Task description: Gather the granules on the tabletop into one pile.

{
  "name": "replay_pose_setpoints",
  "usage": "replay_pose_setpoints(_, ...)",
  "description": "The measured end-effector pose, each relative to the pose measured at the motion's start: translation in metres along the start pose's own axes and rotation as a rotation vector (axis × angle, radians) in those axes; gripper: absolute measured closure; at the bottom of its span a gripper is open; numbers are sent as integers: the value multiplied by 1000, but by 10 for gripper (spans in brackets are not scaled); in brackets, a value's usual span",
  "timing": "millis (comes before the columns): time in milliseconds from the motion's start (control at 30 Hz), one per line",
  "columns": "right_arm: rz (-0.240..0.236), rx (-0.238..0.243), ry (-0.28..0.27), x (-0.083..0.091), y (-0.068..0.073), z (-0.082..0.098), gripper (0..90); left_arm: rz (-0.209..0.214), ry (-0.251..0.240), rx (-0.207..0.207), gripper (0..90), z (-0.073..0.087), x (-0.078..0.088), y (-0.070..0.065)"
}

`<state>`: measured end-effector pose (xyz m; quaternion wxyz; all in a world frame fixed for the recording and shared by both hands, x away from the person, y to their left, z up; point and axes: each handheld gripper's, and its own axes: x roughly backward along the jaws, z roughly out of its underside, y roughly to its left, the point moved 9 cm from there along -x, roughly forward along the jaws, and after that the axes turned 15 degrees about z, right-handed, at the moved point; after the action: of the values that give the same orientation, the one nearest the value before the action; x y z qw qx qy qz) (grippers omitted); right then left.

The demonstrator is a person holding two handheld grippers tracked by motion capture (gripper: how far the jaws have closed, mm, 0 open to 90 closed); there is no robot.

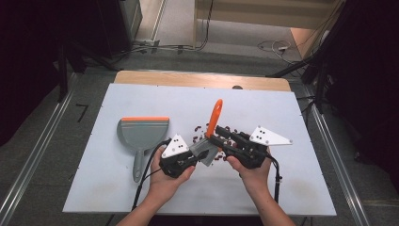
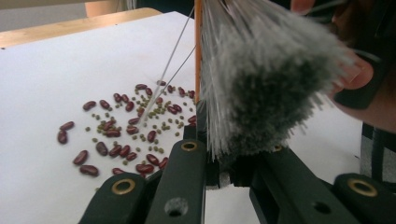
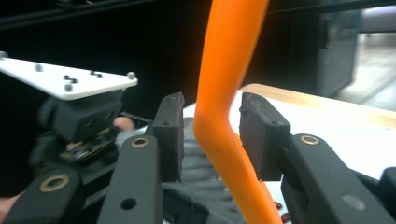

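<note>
A hand brush with an orange handle (image 1: 215, 115) and grey bristles (image 2: 266, 79) is held up over the white table top (image 1: 155, 101). My left gripper (image 1: 194, 157) is shut on the bristle end of the brush, the grey tuft rising from between its jaws (image 2: 224, 156). My right gripper (image 1: 212, 137) stands open around the orange handle (image 3: 224, 70), with a narrow gap between each pad and the handle. Red and green beans (image 2: 126, 126) lie scattered on the table just beyond the brush.
A grey dustpan (image 1: 141, 134) with an orange lip lies flat to the left of my left hand, its handle toward the front edge. The beans (image 1: 200, 132) sit at mid-table. A wooden strip (image 1: 202, 80) borders the far edge.
</note>
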<state>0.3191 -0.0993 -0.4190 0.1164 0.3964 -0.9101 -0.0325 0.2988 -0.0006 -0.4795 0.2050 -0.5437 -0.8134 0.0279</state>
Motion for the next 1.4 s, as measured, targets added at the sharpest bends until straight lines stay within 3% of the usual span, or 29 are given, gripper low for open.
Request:
replay_pose_setpoints(167, -85, 3, 42, 2, -9, 4, 585, 45, 7, -17, 860, -1, 9, 2)
replay_pose_setpoints(267, -137, -10, 69, 2, -11, 9, 576, 122, -1, -33, 859, -4, 17, 0)
replay_pose_setpoints(300, -148, -8, 87, 3, -11, 11, 565, 122, -1, -33, 859, -4, 17, 0)
replay_pose_setpoints(333, -157, 4, 98, 2, -11, 12, 558, 163, -4, -43, 859, -5, 22, -1)
replay_pose_setpoints(433, -193, 15, 118, 2, -7, 16, 535, 186, 1, -56, 859, -6, 25, -2)
replay_pose_setpoints(533, -226, 12, 124, 1, -3, 18, 510, 258, -2, -66, 859, -6, 27, -8)
replay_pose_setpoints(700, -310, 14, 159, 1, 6, 24, 520, 316, 20, -88, 859, -4, 25, -15)
replay_pose_setpoints(833, -338, 23, 186, -1, 12, 29, 529, 332, 33, -94, 859, -2, 22, -18)
replay_pose_setpoints(967, -360, -17, 195, -2, 12, 31, 575, 354, 34, -83, 859, -2, 22, -18)
replay_pose_setpoints(1100, -387, -23, 211, -1, 12, 34, 610, 367, 44, -87, 859, 0, 23, -19)
replay_pose_setpoints(1167, -400, -11, 225, 2, 13, 35, 673, 375, 44, -83, 858, 0, 23, -19)
replay_pose_setpoints(1300, -391, 13, 223, 3, 14, 35, 679, 373, 47, -81, 857, 1, 24, -18)
replay_pose_setpoints(1400, -354, 36, 225, 3, 15, 35, 682, 364, 42, -73, 834, 1, 23, -16)
